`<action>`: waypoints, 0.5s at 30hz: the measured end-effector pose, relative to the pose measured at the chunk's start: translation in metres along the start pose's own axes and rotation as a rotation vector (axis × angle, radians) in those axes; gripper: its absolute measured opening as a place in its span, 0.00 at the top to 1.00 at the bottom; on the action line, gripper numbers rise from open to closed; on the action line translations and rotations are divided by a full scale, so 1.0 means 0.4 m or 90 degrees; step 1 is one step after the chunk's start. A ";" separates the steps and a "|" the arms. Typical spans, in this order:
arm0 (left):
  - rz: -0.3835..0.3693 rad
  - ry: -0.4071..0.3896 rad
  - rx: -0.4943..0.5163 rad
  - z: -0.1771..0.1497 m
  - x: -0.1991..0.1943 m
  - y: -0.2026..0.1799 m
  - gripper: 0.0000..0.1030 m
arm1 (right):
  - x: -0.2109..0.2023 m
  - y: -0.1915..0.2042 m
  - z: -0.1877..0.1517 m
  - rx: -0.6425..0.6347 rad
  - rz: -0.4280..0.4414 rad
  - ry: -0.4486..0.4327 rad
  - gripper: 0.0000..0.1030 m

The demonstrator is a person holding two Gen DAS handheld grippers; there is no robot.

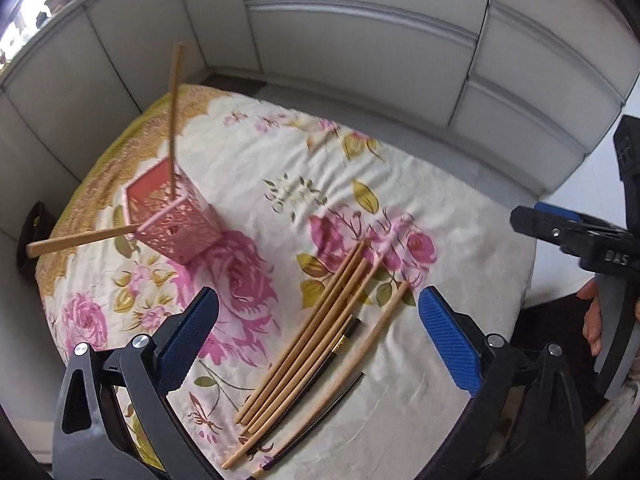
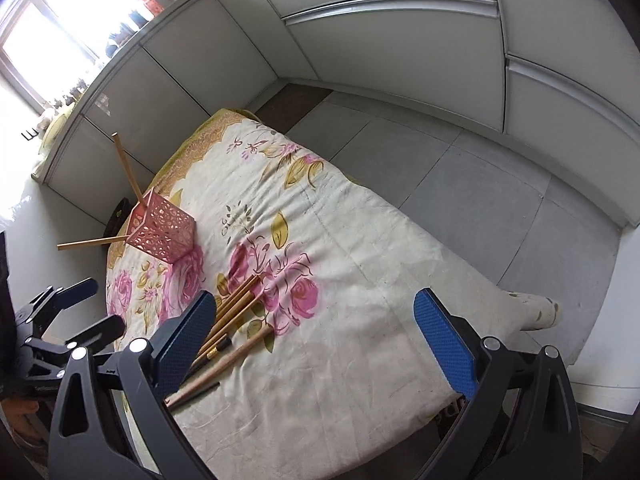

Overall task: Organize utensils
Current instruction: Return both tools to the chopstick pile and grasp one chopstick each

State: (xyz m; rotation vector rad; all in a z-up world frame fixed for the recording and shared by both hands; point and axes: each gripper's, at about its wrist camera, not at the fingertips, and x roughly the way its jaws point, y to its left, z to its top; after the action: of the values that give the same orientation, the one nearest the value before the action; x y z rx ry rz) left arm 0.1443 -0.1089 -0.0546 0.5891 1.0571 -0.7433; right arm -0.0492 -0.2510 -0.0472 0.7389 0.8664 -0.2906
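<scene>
Left wrist view: the left gripper [image 1: 318, 320] hangs above the table with its blue-padded jaws spread wide and nothing between them. Below it, on the floral tablecloth [image 1: 280, 152], lies a loose bundle of wooden chopsticks [image 1: 316, 320], roughly parallel and running diagonally from lower left to upper right. Among them lie two dark chopsticks [image 1: 344, 336]; one shows a gold band near its middle. One light chopstick lies slightly apart on the right side of the bundle.

A pink perforated holder [image 1: 172, 220] stands on the cloth to the upper left, well apart from the bundle. Two wooden chopsticks sit in it: one [image 1: 174, 120] rises near upright from its opening, the other [image 1: 84, 242] leans far out over the left rim, close to horizontal.

The right gripper [image 1: 576, 236] appears at the right edge of this view as a black body with a strip of blue.

Right wrist view: the right gripper [image 2: 314, 332] is held above the cloth with its jaws wide apart and empty. Its left pad overlaps the bundle in the frame; contact cannot be determined. The holder [image 2: 160, 236] stands near the far left corner of the table. White cabinet fronts [image 2: 400, 40] and grey floor tiles [image 2: 480, 184] surround the table.
</scene>
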 end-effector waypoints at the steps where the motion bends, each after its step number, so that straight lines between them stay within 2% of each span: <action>1: -0.007 0.031 0.005 0.015 0.033 0.003 0.07 | 0.001 -0.001 -0.001 -0.001 0.003 0.004 0.07; 4: -0.025 0.122 0.005 0.051 0.136 0.025 0.08 | 0.006 -0.002 -0.002 -0.007 0.006 0.012 0.07; 7: -0.035 0.189 -0.012 0.075 0.224 0.047 0.31 | 0.014 -0.003 0.000 -0.002 0.016 0.028 0.07; 8: -0.038 0.206 -0.017 0.079 0.246 0.053 0.41 | 0.018 -0.005 0.000 0.001 0.019 0.034 0.07; 9: -0.039 0.217 -0.018 0.081 0.264 0.058 0.46 | 0.021 -0.006 0.001 0.002 0.021 0.039 0.07; 13: -0.054 0.225 -0.012 0.079 0.294 0.057 0.49 | 0.028 -0.006 0.002 0.001 0.026 0.049 0.07; 15: -0.055 0.225 -0.003 0.079 0.300 0.055 0.54 | 0.031 -0.005 0.004 0.002 0.031 0.054 0.07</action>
State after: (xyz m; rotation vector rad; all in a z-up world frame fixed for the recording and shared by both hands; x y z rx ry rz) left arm 0.2144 -0.1495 -0.1510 0.6900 1.4168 -0.7261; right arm -0.0418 -0.2528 -0.0571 0.7785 0.9266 -0.2190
